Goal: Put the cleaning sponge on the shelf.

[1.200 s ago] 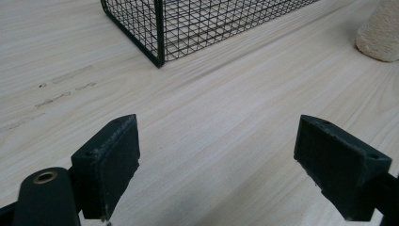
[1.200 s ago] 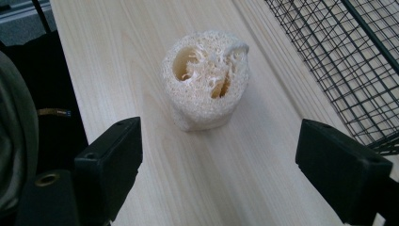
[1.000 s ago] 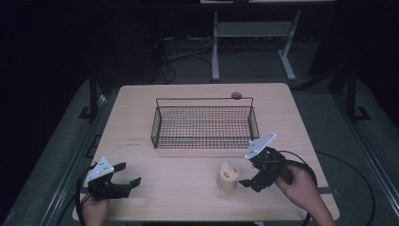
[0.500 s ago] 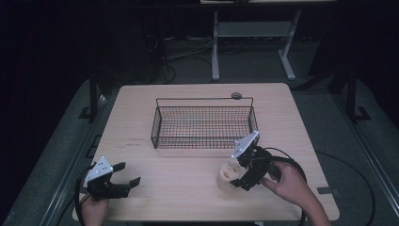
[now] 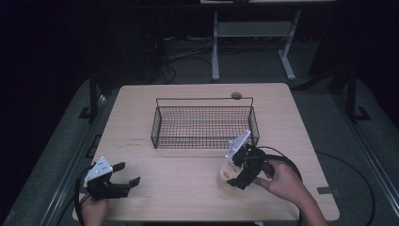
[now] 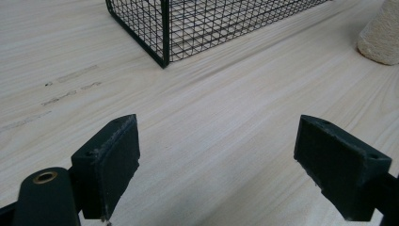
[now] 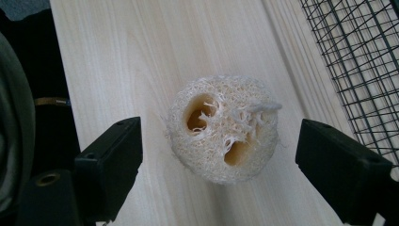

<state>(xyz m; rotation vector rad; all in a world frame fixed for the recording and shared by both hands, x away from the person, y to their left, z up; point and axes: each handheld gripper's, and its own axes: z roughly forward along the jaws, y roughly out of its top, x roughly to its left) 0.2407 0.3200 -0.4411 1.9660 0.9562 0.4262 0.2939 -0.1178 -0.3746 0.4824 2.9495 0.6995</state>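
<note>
the right hand-held gripper hangs over the loofah sponge, which stands on end on the worktop at about five o'clock from the wire basket. in the right gripper view the loofah sponge sits between the two black jaws, which stand wide apart, one at nine o'clock of it and one at three o'clock, neither pad touching its fibres. its top face shows two hollow openings and some loose strands. the wire basket fills the corner at about one o'clock in that view, near the sponge but apart from it. the person's right hand grips the tool from about four o'clock, with the cable looping just beside it.

the left hand-held gripper rests low at the near left corner of the worktop, at about seven o'clock from the basket and well apart from the sponge. its jaws are spread wide with bare wood between them, as the left gripper view shows. in that view a corner of the wire basket stands at about twelve o'clock, and the edge of the loofah sponge shows at about two o'clock. faint pencil-like marks lie on the wood at about ten o'clock.

a small round grey disc lies on the worktop just beyond the far rim of the basket.
</note>
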